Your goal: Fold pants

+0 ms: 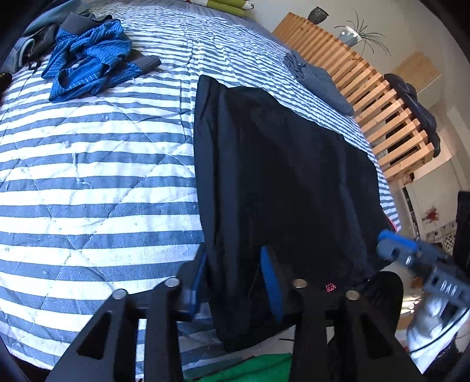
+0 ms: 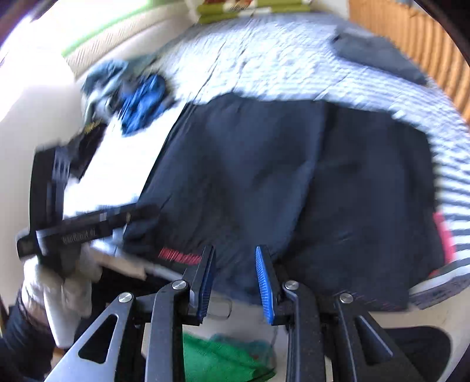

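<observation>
Your left gripper [image 1: 235,279] clamps the pants [image 1: 279,176] at the near edge; right gripper [image 2: 235,279] parted, empty (view blurred). Keep edges aligned.

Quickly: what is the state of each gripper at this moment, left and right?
Left gripper: closed on the near edge of the dark navy fabric pants.
Right gripper: jaws apart; whether it holds the pants cannot be told.

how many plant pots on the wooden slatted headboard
2: a dark pot at the headboard's far end, and a pale pot with a spiky plant beside it. Others may be hidden.
</observation>
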A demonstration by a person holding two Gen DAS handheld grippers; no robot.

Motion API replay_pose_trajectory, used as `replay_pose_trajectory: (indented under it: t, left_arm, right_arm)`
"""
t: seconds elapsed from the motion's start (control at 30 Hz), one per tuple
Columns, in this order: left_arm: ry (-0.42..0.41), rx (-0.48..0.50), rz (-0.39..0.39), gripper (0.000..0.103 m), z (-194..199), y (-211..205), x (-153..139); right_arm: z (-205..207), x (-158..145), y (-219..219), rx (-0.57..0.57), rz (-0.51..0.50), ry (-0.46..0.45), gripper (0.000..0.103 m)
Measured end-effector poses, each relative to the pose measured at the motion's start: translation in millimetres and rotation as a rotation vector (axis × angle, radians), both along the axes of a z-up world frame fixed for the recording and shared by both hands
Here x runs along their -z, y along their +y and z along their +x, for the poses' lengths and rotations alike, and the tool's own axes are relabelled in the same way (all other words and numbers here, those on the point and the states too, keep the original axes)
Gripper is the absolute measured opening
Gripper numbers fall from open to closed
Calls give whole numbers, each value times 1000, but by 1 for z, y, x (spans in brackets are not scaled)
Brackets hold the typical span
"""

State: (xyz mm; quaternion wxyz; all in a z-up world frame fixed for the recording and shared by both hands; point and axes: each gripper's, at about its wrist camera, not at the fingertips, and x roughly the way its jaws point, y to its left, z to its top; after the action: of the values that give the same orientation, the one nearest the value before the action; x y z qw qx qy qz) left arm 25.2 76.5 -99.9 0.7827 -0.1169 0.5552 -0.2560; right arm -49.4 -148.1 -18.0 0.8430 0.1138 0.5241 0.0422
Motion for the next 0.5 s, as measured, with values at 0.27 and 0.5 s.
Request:
replay_pose_trajectory:
  t: [0.27,0.5]
  left_arm:
    - [8,-86,-101,10,2,18,-9]
    - [21,-130,-129,18,2,22,-7]
  right_arm:
    - [61,-5,-14,39,71,3,25]
    - [140,24,24,38,134,64,25]
